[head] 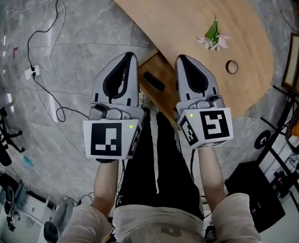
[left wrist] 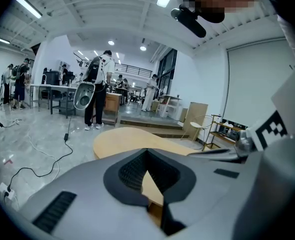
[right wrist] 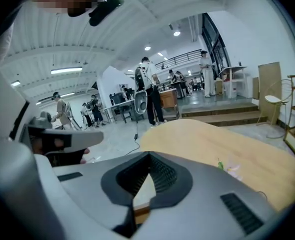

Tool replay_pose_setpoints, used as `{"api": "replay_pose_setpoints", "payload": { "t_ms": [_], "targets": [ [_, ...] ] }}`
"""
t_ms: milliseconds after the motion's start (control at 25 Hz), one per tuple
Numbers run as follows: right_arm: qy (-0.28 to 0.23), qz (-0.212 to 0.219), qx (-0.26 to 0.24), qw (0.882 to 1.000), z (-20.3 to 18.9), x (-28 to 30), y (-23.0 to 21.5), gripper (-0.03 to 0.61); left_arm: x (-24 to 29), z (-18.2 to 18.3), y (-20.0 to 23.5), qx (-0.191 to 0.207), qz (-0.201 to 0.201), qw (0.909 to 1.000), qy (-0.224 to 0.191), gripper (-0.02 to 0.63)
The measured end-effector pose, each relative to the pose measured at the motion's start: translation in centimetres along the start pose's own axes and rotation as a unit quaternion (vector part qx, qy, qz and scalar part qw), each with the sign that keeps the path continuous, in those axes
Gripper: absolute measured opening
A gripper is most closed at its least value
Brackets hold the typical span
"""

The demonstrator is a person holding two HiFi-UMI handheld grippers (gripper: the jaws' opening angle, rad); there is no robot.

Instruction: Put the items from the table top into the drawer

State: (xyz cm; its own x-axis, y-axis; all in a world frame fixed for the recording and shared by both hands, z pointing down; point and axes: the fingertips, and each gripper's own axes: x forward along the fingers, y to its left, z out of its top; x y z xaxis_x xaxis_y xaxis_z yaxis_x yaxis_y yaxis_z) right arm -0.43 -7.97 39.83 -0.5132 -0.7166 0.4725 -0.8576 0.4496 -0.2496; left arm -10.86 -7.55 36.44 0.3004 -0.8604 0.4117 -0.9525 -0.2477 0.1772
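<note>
1. Head view: the left gripper (head: 129, 59) and the right gripper (head: 183, 61) are hovering side by side above the open drawer (head: 165, 69), which is jutting out from the near edge of the table (head: 190, 9). Both are clenched shut and carrying nothing. One flower sprig (head: 214, 36) is lying near the table's right end, and one small ring (head: 232, 67) is sitting just beyond it, closer to the right edge. One dark flat item (head: 153, 81) is already resting in the drawer. By my count, two items are waiting on the table top.

2. Left gripper view: the left gripper (left wrist: 147, 153) is showing its pads meeting at the tips with nothing between them. The table (left wrist: 120, 136) is lying beyond it.

3. Right gripper view: the right gripper (right wrist: 148, 157) is likewise pinched closed and empty. The flower sprig (right wrist: 227, 168) is showing off to its right on the table (right wrist: 207, 134).

4. Doing it well: the right gripper is probably the better one for the flower sprig. It needs opening before reaching, then pinching the stem low against the wood rather than the soft petals.
</note>
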Motion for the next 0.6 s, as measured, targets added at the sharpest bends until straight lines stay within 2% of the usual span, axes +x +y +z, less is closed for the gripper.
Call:
{"api": "replay_pose_setpoints", "payload": {
  "t_ms": [120, 160, 200, 280, 360, 480, 600],
  "targets": [
    [0.012, -0.047, 0.023, 0.999, 0.9, 1.7, -5.0, 0.016, -0.1, -0.1, -0.1, 0.0, -0.007, 1.0, 0.006, 0.008],
    [0.025, -0.063, 0.03, 0.997, 0.9, 2.6, -7.3, 0.068, -0.1, -0.2, 0.1, 0.003, -0.008, 0.9999, 0.009, 0.008],
    [0.042, -0.079, 0.036, 0.995, 0.7, 3.7, -9.9, 0.153, 0.0, -0.4, 0.3, 0.006, -0.008, 0.9999, 0.012, 0.008],
    [0.096, -0.107, 0.043, 0.989, -0.6, 6.0, -15.2, 0.205, 0.2, -0.8, 0.8, 0.009, -0.008, 0.9998, 0.018, 0.008],
    [0.176, -0.129, 0.048, 0.975, -3.0, 8.0, -19.8, 0.215, 0.4, -1.2, 1.4, 0.007, -0.006, 0.9997, 0.021, 0.008],
    [0.289, -0.136, 0.068, 0.945, -7.1, 9.7, -23.4, 0.213, 0.7, -1.6, 2.3, 0.002, 0.001, 0.9997, 0.022, 0.008],
    [0.353, -0.141, 0.076, 0.922, -10.3, 10.3, -24.7, 0.213, 0.8, -2.0, 2.7, 0.007, 0.002, 0.9995, 0.031, 0.008]
  ]
}}
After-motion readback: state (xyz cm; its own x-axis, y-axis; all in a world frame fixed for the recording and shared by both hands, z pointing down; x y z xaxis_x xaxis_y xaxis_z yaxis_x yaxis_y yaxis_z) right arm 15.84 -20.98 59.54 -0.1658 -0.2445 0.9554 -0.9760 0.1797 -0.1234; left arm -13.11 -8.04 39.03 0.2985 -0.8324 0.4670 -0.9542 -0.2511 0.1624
